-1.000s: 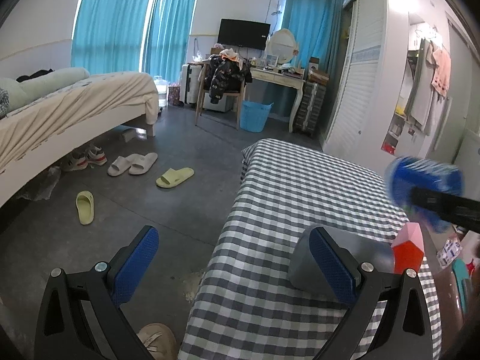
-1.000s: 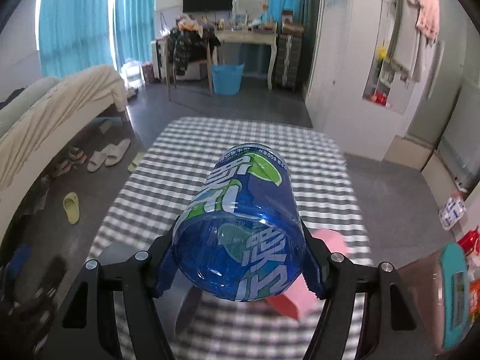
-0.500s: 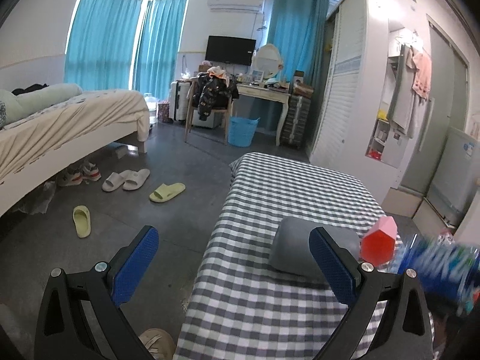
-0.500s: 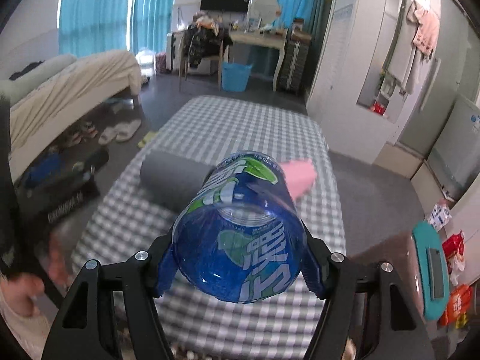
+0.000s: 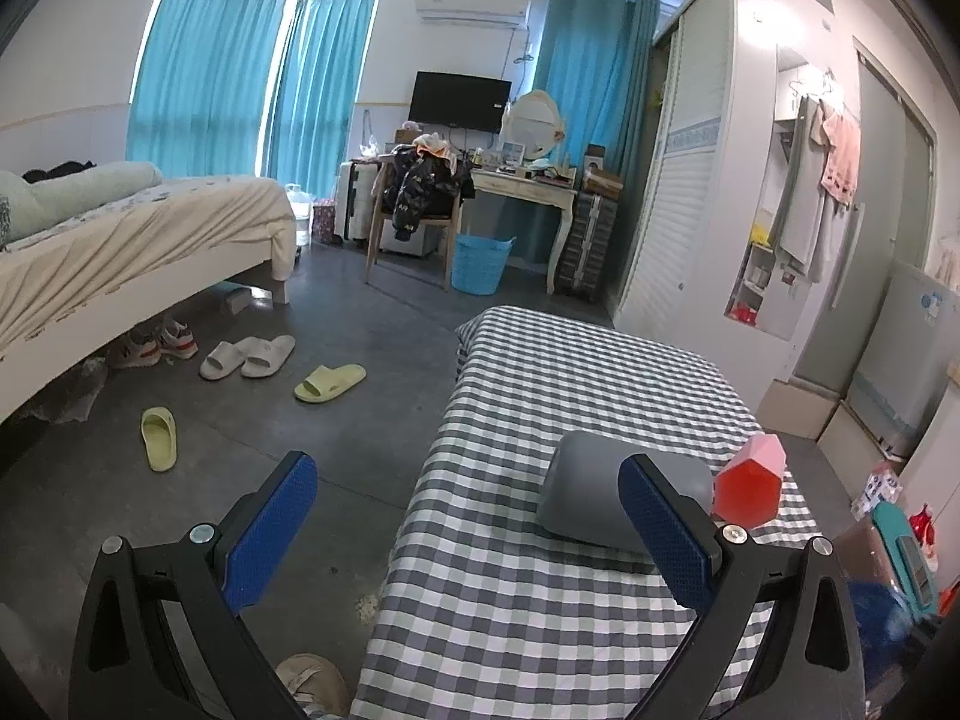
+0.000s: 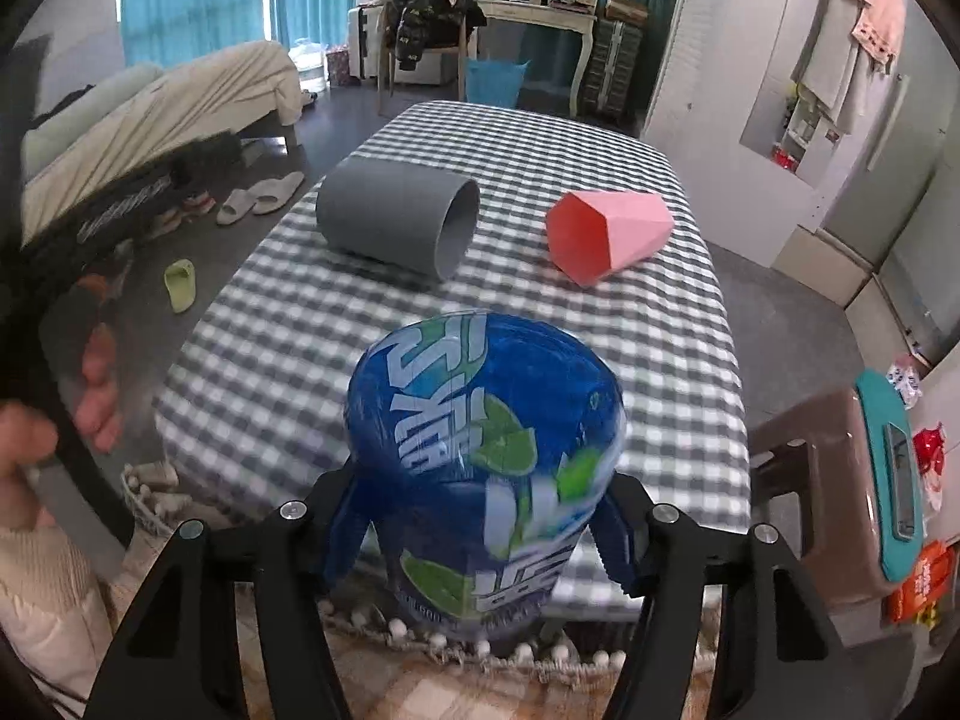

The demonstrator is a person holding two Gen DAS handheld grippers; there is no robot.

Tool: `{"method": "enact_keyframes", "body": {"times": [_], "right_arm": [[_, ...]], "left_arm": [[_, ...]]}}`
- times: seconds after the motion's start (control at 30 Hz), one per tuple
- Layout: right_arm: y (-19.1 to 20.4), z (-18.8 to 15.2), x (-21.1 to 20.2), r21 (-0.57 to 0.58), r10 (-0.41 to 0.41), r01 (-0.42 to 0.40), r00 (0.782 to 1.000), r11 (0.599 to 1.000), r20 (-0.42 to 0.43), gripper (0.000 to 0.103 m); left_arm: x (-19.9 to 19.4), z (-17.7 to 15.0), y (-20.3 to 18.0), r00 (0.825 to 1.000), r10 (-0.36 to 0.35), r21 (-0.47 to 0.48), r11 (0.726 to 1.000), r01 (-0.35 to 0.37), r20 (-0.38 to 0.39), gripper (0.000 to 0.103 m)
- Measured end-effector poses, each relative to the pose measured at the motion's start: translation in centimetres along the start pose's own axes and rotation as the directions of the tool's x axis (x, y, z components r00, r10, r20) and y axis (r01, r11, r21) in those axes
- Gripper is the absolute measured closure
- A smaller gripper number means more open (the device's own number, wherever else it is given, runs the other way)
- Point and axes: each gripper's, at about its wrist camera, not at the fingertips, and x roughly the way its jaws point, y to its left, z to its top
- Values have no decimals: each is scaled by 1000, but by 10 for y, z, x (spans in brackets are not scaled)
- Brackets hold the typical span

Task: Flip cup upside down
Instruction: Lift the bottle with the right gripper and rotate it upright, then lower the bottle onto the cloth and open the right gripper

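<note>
1. I see a blue cup (image 6: pixel 486 468) with white and green print.
2. Grey-and-white checked tabletop (image 6: pixel 600 138).
3. Plain grey cup (image 6: pixel 390 219); pink faceted cup (image 6: pixel 606 234).
4. Turquoise curtains (image 5: pixel 204 78).

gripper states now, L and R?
Left gripper: open, holding nothing.
Right gripper: shut on the blue cup.

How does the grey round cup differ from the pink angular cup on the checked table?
The grey cylindrical cup has a smooth round wall and straight sides; the pink faceted cup has flat angular faces and tapers toward one end. The grey cup lies nearer the table's left edge, the pink one nearer the right. The grey cup looks larger. Both lie on their sides on the checked tablecloth, apart from each other.
</note>
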Motion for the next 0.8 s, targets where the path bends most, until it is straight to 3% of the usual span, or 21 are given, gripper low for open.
{"method": "enact_keyframes", "body": {"times": [0.17, 0.3, 0.43, 0.57, 0.63, 0.8], "right_arm": [[-12, 25, 43, 62, 36, -31, 997, 998, -75, 40], [-19, 29, 59, 83, 29, -22, 996, 996, -87, 40], [-20, 28, 56, 77, 40, -37, 998, 996, -38, 40], [-27, 24, 32, 76, 41, -46, 997, 996, 64, 20], [-36, 20, 20, 83, 50, -58, 994, 995, 100, 16], [-63, 15, -10, 99, 16, -38, 977, 994, 211, 16]], "left_arm": [[3, -1, 0, 1000, 8, 16, 1000, -8, -10, 0], [7, -2, -1, 1000, 10, 26, 1000, -9, -22, 0], [9, -4, -6, 999, 19, 47, 999, -18, -32, 0], [6, -8, -16, 999, 19, 81, 997, -16, -40, 0], [1, -12, -21, 999, 33, 106, 994, -29, -35, 0], [-15, -25, -38, 998, 28, 108, 994, -21, -64, 0]]}}
